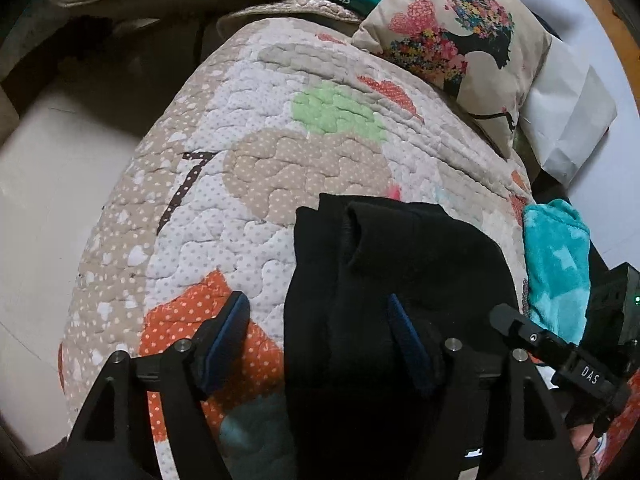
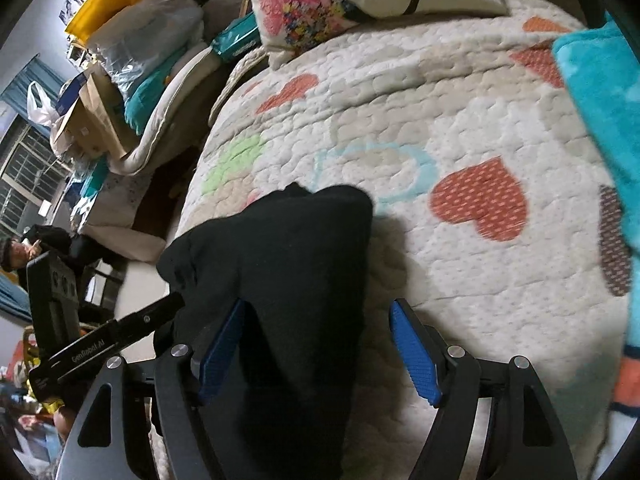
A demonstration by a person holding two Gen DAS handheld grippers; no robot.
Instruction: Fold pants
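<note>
Left wrist view: left gripper jaws spread wide, nothing clamped; left finger over the quilt, right finger over the black pants. Pants lie bunched, lower centre of frame, on the quilt. Floral pillow upper right; teal blanket at right edge.

Right wrist view: right gripper jaws also wide, gripping nothing. Pants lower centre-left, running between the fingers against the left pad; right pad over bare quilt. Teal blanket far right.
</note>
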